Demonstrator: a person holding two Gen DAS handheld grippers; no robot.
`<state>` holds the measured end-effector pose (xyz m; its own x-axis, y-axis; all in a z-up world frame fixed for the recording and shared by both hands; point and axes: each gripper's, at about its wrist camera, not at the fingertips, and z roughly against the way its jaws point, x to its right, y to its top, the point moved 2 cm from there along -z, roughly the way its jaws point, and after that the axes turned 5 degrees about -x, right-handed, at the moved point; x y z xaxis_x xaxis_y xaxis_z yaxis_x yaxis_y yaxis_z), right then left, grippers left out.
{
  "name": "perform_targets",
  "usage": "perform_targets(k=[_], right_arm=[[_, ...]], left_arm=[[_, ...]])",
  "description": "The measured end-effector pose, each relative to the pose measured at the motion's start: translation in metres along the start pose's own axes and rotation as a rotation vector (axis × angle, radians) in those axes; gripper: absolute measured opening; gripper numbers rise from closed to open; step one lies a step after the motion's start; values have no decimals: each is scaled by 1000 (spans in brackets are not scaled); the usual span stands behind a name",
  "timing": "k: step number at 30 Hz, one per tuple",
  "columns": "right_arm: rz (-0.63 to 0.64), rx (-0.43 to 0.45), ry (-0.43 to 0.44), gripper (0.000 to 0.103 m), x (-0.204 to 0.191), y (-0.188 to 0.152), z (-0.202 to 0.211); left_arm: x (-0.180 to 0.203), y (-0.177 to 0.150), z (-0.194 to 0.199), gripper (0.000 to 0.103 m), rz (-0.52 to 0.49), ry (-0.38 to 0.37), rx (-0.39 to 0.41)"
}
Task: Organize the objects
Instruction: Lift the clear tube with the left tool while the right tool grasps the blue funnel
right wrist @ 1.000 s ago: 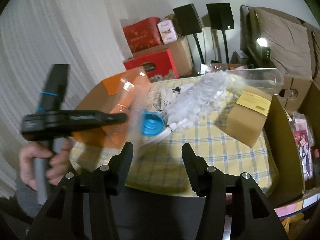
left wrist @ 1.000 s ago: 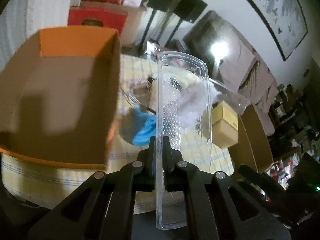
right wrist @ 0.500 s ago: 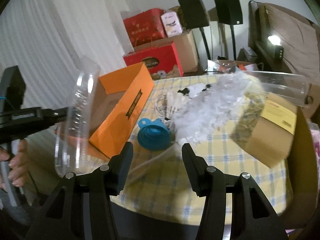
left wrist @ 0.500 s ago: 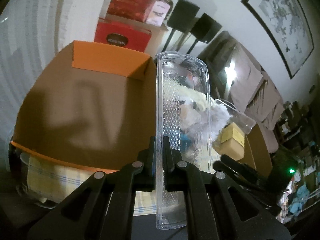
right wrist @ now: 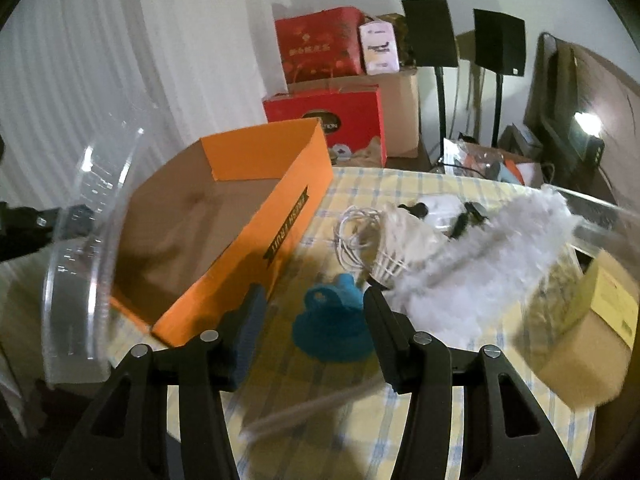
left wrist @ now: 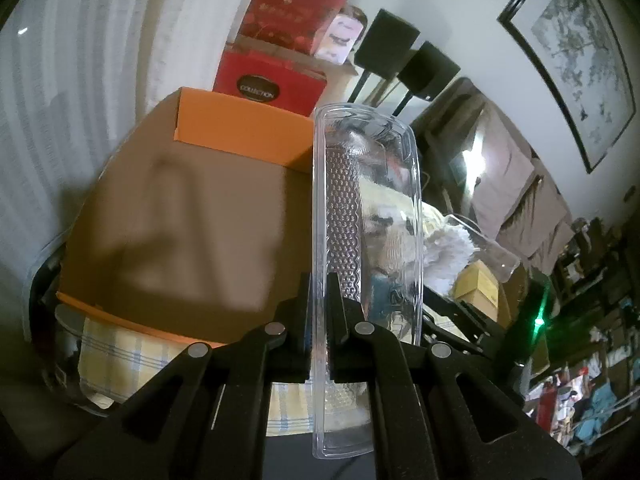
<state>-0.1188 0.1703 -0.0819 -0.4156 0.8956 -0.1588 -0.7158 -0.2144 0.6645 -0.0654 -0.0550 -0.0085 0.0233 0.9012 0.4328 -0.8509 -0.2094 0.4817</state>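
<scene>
My left gripper (left wrist: pixel 318 312) is shut on the edge of a clear plastic tray (left wrist: pixel 364 200), held upright beside the open orange box (left wrist: pixel 192 220). The right wrist view shows the same tray (right wrist: pixel 84 240) at the left, next to the orange box (right wrist: pixel 240 216). My right gripper (right wrist: pixel 312 312) hangs low over the checked tablecloth (right wrist: pixel 400 184), its jaws closing. A blue funnel (right wrist: pixel 332 328) lies between its fingers, and the pads do not press on it.
A white feather duster (right wrist: pixel 480 256), a coiled white cable (right wrist: pixel 356 236) and a shuttlecock (right wrist: pixel 392 256) lie right of the funnel. A small cardboard box (right wrist: pixel 592 328) sits at the table's right edge. Red gift boxes (right wrist: pixel 324 120) and black speakers stand behind.
The left gripper has carried the clear tray leftward, from over the table's middle to beside the orange box. The right gripper has come down and forward until the blue funnel sits between its fingers.
</scene>
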Motion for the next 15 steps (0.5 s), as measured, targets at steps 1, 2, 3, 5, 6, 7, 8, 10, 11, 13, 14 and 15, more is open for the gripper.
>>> perform_targets(k=[1,2,3,5,6,7,8,10,11,13,14,15], right_arm=[[5,-6,-2,43,-1,1,-5],[11,-12,-8,37,-2,1,-9],[18,-20,-16,34,-2,2,-14],[40,-21,-32,25,-4,2,-19],[50,-21,-37,22,-4,1,-20],[55,-18,-38,22,-5,1,-20],[56,-17,-37,22,-5,2,-19],[56,-25,-34,21,-5,2,-18],[52,-21,-29,21,-4,2,-16],[40,-14,-14,21,-3,5,-11],[30,-6,-3,21,-2,6,-5],[25,-1,2,21,-2,8,-1]], left_arm=[[-1,1,0,5,1,0,-2],[-2,2,-1,5,3,0,-3],[-3,2,-2,5,3,1,-5],[-3,3,-3,5,6,2,-6],[-4,4,-4,5,6,3,-8],[-5,5,-5,5,5,3,-9],[-5,5,-5,5,4,4,-10],[-6,6,-6,5,4,3,-13],[-6,7,-6,5,4,1,-13],[-8,7,-5,5,3,3,-10],[-8,8,-4,5,3,4,-10],[-9,10,-4,5,4,3,-10]])
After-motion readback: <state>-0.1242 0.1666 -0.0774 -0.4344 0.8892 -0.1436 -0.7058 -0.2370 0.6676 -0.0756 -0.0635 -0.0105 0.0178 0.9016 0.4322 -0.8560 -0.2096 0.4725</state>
